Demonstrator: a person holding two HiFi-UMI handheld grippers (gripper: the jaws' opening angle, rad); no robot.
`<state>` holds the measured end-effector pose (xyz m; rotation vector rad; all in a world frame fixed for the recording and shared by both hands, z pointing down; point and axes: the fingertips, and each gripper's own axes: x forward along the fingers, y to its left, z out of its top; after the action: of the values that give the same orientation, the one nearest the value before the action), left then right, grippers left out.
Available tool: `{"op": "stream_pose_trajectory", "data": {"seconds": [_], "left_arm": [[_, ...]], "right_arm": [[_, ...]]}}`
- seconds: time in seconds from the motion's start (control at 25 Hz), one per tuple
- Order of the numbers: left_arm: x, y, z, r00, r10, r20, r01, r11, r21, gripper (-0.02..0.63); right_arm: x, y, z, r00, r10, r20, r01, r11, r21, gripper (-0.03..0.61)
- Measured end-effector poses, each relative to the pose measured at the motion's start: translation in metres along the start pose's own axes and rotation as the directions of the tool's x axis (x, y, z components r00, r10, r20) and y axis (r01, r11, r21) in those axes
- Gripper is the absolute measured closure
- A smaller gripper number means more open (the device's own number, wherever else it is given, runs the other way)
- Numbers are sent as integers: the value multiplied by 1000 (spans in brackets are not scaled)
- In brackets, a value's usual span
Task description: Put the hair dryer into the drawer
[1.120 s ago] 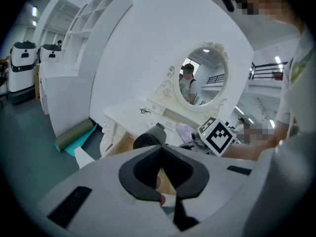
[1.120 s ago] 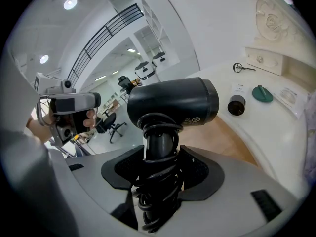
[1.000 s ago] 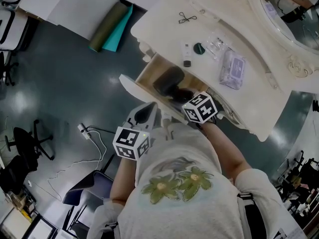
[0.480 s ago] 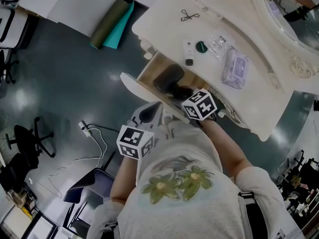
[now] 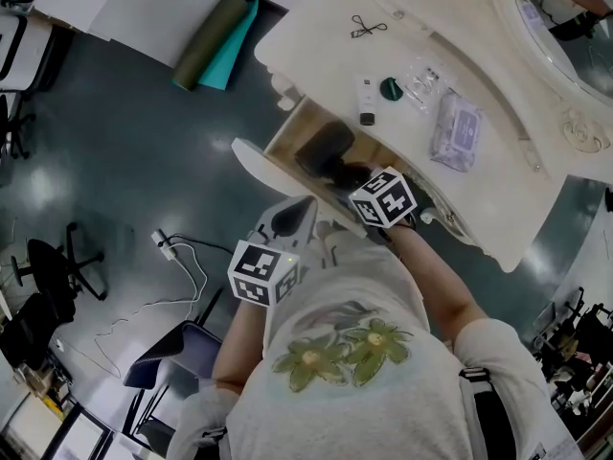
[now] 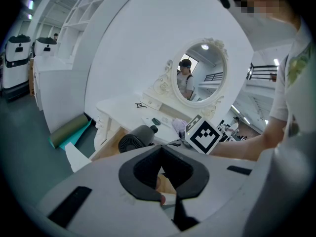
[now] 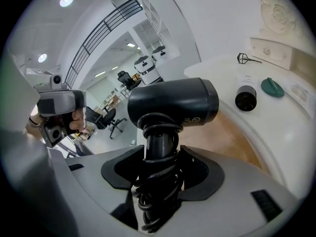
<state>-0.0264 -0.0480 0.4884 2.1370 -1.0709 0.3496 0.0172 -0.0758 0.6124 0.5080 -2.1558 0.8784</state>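
Observation:
The black hair dryer [image 5: 326, 153] is inside the outline of the open wooden drawer [image 5: 299, 123] of the white dressing table. My right gripper [image 7: 160, 167] is shut on its handle, with the coiled cord bunched between the jaws. The dryer's barrel [image 7: 173, 102] points sideways above the drawer's wooden bottom [image 7: 232, 127]; I cannot tell whether it touches. My left gripper [image 5: 287, 220] hovers just in front of the drawer front, jaws shut on nothing. From the left gripper [image 6: 160, 149] the dryer's rear grille [image 6: 134, 139] shows ahead.
The table top [image 5: 316, 60] carries scissors [image 5: 362, 30], a small bottle [image 5: 366, 99], a green lid [image 5: 388, 89] and a purple packet [image 5: 452, 132]. A rolled green mat [image 5: 206, 41], a white cable with plug [image 5: 168, 247] and an office chair [image 5: 53, 266] are on the floor.
My left gripper has edged slightly toward the drawer. The right gripper and the hair dryer have barely moved.

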Motion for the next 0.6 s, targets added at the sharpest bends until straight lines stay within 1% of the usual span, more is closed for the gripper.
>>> {"op": "stream_pose_trajectory", "data": {"seconds": [0.6], "left_arm": [[3,1,-10,1000,2,-19,-2,1000,-15,604]], "right_arm": [[14,-8,-6,1000,-5,-17,5,1000,8,356]]}}
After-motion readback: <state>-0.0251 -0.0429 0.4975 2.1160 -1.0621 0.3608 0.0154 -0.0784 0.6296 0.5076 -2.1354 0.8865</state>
